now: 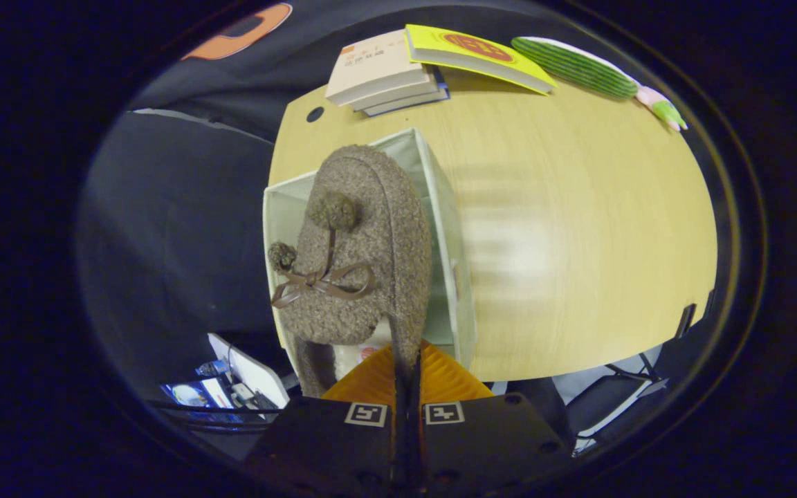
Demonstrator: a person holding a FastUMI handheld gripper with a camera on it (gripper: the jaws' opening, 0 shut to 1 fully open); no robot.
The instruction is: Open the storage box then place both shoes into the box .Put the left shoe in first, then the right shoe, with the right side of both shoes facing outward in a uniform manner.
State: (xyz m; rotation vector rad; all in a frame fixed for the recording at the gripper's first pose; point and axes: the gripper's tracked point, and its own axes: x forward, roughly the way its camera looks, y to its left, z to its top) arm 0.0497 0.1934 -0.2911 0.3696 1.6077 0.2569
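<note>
1. Between its 2 orange fingers (pixel 440 377), the hand-held gripper (pixel 407 377) is pinching a fuzzy brown shoe (pixel 360 249) by the edge.
2. Shoe hangs over the open storage box (pixel 450 228) on the worktop (pixel 578 228).
3. Books (pixel 385 72) sit beyond.

Overhead light glares, streaked with blur, on the table (pixel 578 277); fisheye-bent edges dim

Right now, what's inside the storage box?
Storage box is open; pale inner walls show. The fuzzy brown shoe, pinched at its collar by the gripper, hangs over the opening and covers the floor, so any shoe already inside is hidden.
</note>
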